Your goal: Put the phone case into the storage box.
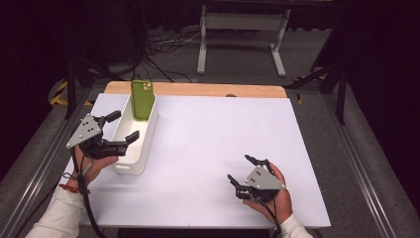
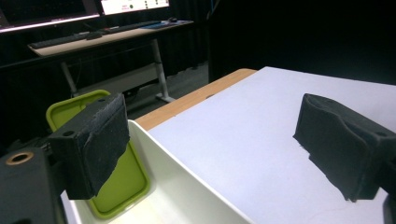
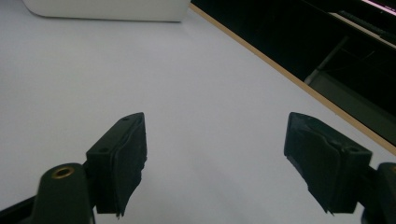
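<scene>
Spreading wide apart, the black padded fingers (image 2: 95, 140) of the left gripper (image 1: 120, 127) clamp nothing: in the left gripper view one pad stands in front of the green phone and the other hangs over the bare table on the far side of the bin's long wall, so the wall runs between them without either pad touching it. The gripper lies roughly level and points right, its grey plate tilted toward the left, held in the left hand (image 1: 94, 166) whose white sleeve comes in from the near left corner. The green phone (image 1: 142, 99) stands upright at the far end of the white bin (image 1: 141, 144), leaning against its end wall, back side showing with the camera cluster at the top; its case is a flat lime green with rounded corners. The bin is a long, narrow white tub at the left of the white table (image 1: 208, 144). Well apart, near the right front edge, the right gripper (image 1: 241, 172) rests low over the table in the right hand (image 1: 277, 196), its jaws likewise standing open on nothing and pointing left and away.
</scene>
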